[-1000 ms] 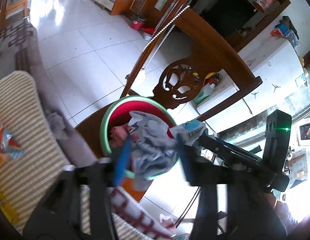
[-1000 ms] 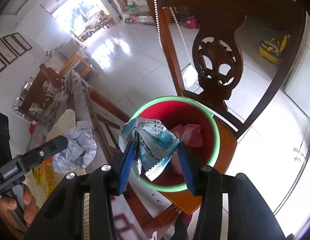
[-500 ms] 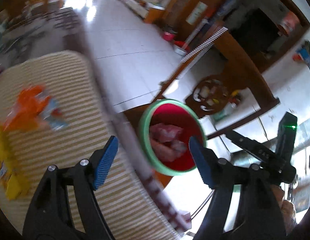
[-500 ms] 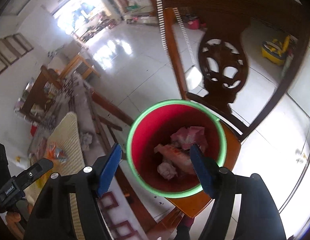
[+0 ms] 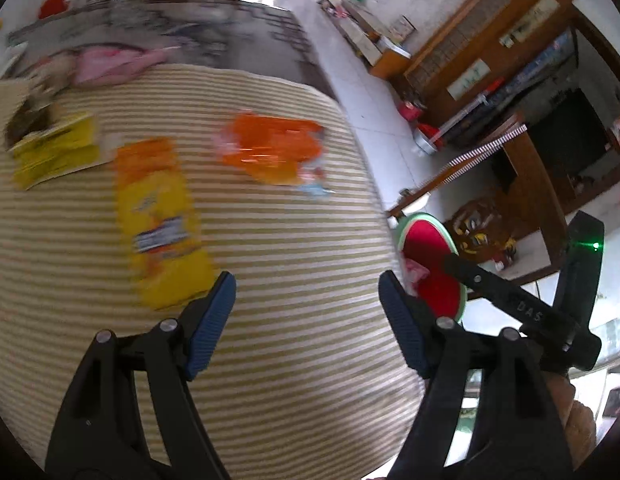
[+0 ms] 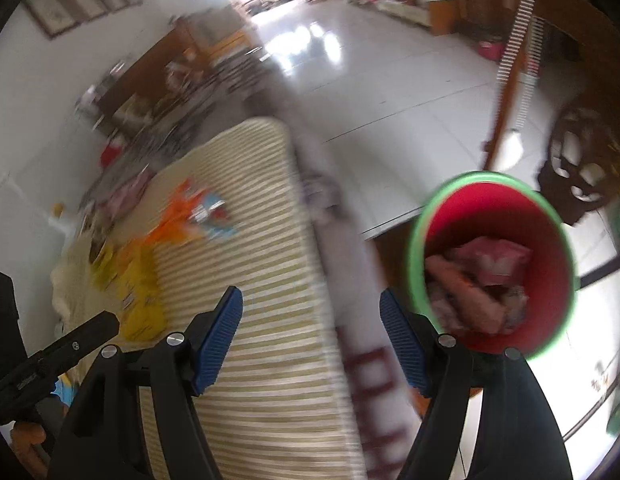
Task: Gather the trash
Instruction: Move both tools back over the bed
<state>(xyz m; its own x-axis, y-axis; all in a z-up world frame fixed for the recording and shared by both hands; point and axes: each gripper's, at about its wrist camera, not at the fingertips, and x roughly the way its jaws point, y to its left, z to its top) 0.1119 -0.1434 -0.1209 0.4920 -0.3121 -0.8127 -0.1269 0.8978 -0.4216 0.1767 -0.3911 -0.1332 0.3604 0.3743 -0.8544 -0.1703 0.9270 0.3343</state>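
left wrist view: left tongs spread wide and empty above striped mat, yellow wrapper ahead. right tongs, likewise agape, straddle the mat edge beside red bin holding trash.

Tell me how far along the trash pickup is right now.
Partly done. The red bin already holds crumpled trash. Nothing is in hand: the left gripper and right gripper are both open and empty. Left on the striped mat: an orange wrapper, a yellow-orange bag and a yellow packet.
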